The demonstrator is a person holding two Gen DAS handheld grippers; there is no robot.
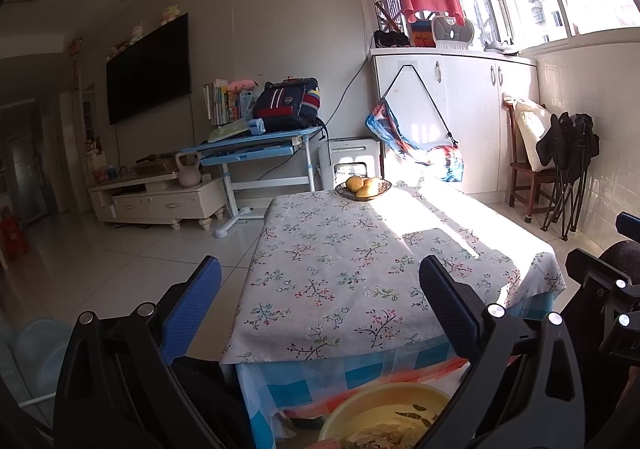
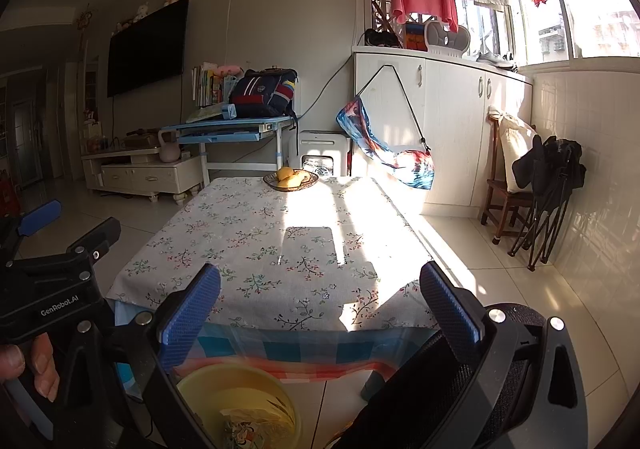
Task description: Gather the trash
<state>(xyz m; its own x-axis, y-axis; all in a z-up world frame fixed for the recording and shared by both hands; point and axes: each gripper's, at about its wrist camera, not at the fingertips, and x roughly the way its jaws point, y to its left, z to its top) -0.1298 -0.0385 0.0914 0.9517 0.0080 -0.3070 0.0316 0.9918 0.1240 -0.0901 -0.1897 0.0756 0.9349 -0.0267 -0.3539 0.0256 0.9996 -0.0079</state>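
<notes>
Both grippers, left (image 1: 320, 305) and right (image 2: 320, 309), gape wide and empty. The bin (image 2: 236, 405) with trash sits below them, before the counter (image 1: 360, 249), which looks clear; check before finishing.

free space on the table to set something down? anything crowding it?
Nearly the whole floral tablecloth is bare, from the near edge up to the fruit bowl at the far end. Only that far edge is taken. Below the near edge, the yellow basin holding scraps fills the floor. Both hand-held grippers are open and hold nothing.
</notes>
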